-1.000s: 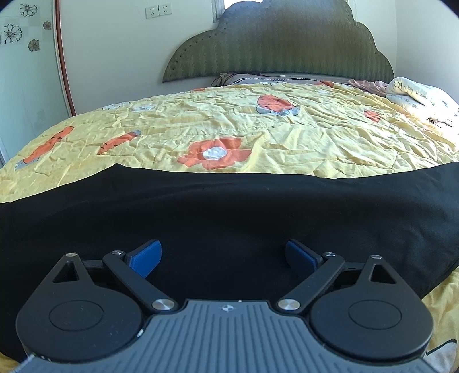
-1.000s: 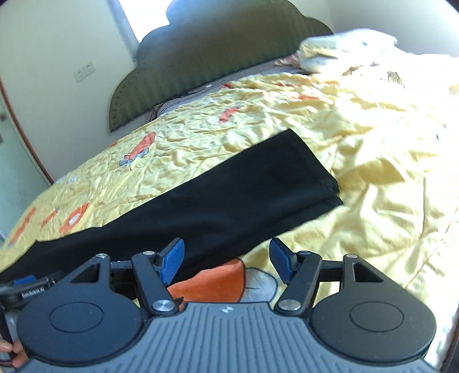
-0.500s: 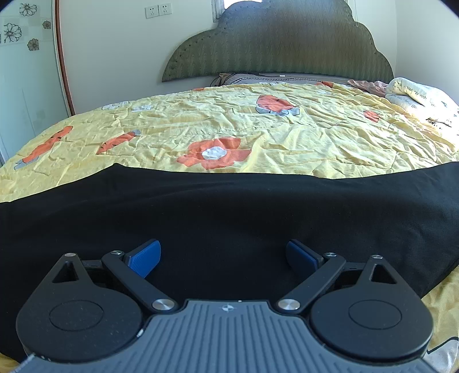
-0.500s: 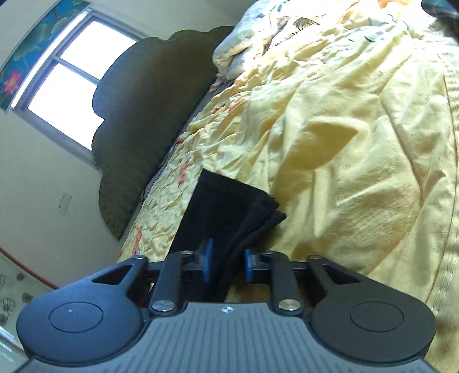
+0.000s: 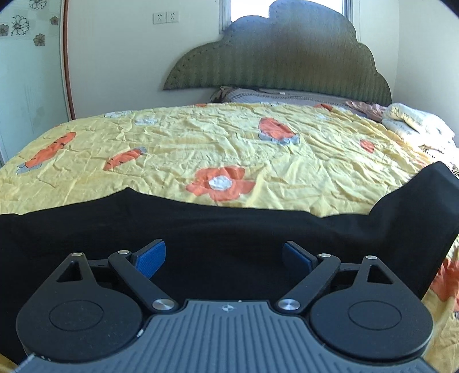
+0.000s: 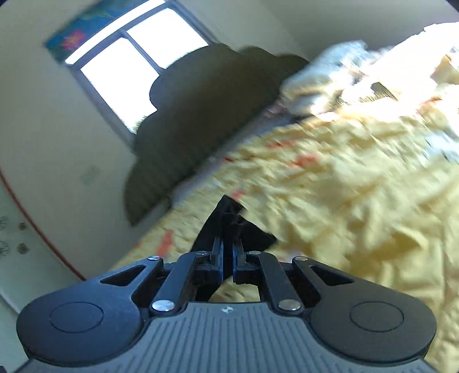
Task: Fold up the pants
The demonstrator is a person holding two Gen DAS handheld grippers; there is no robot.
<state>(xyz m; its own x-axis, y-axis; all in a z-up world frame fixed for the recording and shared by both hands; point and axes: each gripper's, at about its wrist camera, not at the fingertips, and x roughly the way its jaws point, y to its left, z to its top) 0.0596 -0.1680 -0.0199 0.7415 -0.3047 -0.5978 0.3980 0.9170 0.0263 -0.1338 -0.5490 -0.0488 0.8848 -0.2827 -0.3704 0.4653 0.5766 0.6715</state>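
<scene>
Black pants (image 5: 229,229) lie as one long band across the near edge of the bed (image 5: 200,143), spread flat so that one end can be carried over the other. Left claw (image 5: 223,255): jaws wide, both blue pads (image 5: 152,255) clear of the cloth, poised above the middle of the band, probably to pin or steady it as the fold line. At the right of that view the band's end rises off the quilt. Right claw (image 6: 228,252): jaws have just been closing and now pinch a bunched end of the pants (image 6: 229,221), held clear of the bed to begin the fold; this view is blurred. Count: one pair of pants, two claws, one headboard (image 5: 275,57), one window (image 6: 129,57), two wall sockets (image 5: 166,17).
</scene>
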